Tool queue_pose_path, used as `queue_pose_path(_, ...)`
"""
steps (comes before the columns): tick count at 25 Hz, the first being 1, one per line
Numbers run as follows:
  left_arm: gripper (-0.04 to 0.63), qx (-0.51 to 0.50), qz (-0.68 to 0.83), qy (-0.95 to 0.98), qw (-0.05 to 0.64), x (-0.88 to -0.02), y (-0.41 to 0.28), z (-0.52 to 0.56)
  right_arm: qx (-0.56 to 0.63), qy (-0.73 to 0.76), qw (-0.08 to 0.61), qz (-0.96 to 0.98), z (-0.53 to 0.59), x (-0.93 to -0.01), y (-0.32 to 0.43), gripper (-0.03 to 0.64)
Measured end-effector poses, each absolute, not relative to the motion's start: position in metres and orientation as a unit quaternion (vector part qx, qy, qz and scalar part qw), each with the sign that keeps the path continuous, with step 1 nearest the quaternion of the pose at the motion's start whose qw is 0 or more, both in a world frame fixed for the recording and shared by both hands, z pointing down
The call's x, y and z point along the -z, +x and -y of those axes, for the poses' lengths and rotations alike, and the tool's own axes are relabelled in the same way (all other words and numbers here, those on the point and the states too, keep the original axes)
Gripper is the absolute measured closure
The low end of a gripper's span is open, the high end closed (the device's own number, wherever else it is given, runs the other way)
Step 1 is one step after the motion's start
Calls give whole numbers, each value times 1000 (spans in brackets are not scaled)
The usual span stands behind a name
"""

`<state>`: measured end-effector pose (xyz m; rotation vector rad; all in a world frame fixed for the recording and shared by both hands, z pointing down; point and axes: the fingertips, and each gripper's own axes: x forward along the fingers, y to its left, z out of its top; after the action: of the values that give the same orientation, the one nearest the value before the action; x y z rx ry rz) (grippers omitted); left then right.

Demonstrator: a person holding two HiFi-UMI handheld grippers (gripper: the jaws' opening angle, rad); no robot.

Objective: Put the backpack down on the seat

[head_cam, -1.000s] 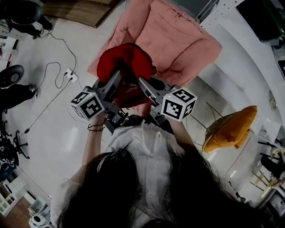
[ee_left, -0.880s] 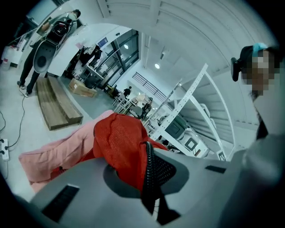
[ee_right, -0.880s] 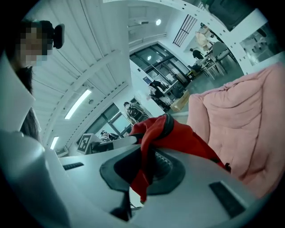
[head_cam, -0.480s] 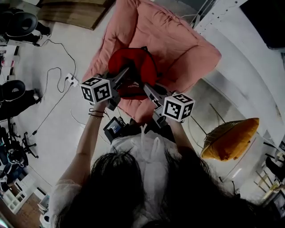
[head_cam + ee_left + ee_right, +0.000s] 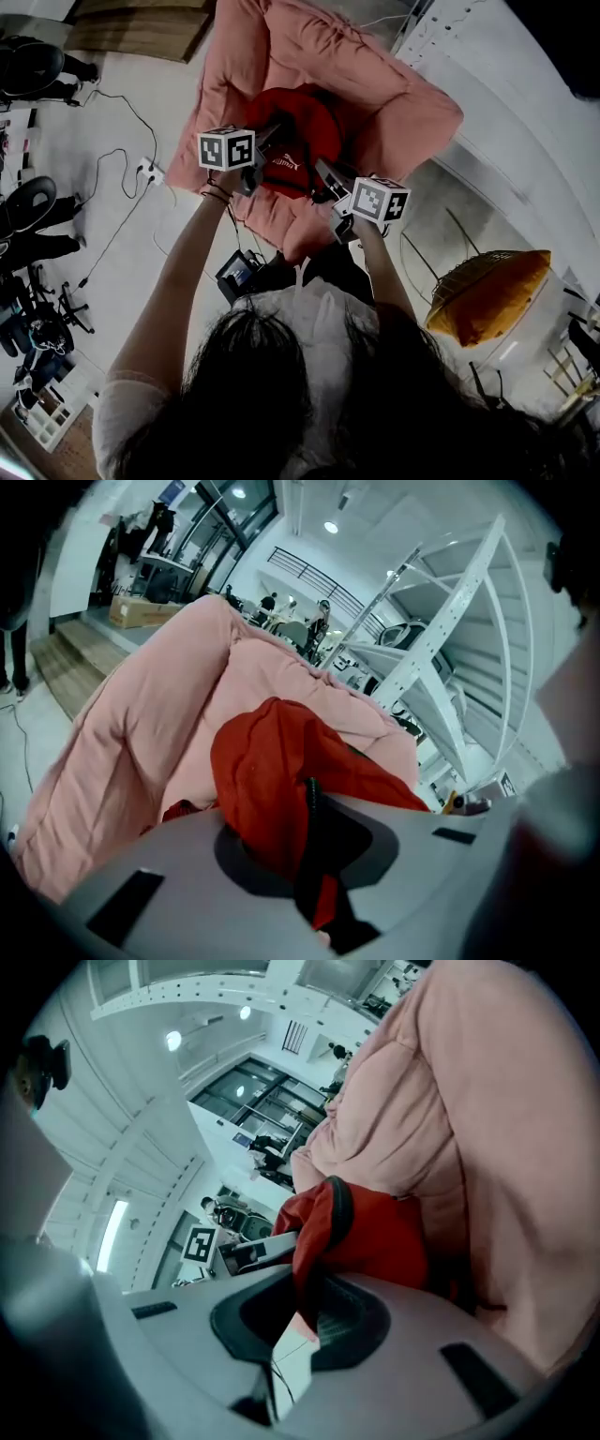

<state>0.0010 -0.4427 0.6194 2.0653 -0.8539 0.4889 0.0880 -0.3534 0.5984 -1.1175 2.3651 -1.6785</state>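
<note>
A red backpack [image 5: 298,141] hangs over the seat of a big pink cushioned chair [image 5: 394,89]. My left gripper [image 5: 263,150] is shut on red fabric at the bag's left side, seen up close as the backpack [image 5: 272,780] bunched between the jaws. My right gripper [image 5: 325,178] is shut on the bag's right edge, where the backpack [image 5: 361,1232] has a black-trimmed fold pinched in the jaws. In the right gripper view the pink chair [image 5: 487,1119] fills the right side. Whether the bag's bottom touches the seat is hidden.
An orange wicker-framed chair [image 5: 487,295] stands to the right. A power strip with cables [image 5: 147,171] lies on the pale floor at left, and black office chairs [image 5: 33,202] stand at the far left. A white staircase frame [image 5: 441,649] rises behind the pink chair.
Both grippers have carried the red backpack forward and away from the person's body, from the chair's front edge to over its seat. Both arms are more outstretched.
</note>
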Motion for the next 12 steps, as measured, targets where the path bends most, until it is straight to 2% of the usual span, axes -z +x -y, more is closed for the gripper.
queue_pose_path(4,521,-222,375,784,443,-675,-25,446,544,-392,-16,-741,362,-636,98,575)
queue_pose_path(9,358,-282,427,744,428,-707,-70,434,569,-406,-43,-714,360,-674,91,575)
queue_pose_path(12,318,-314,436,736,413,-714,-91,421,583,-429,-65,-687,360,-707,97,575)
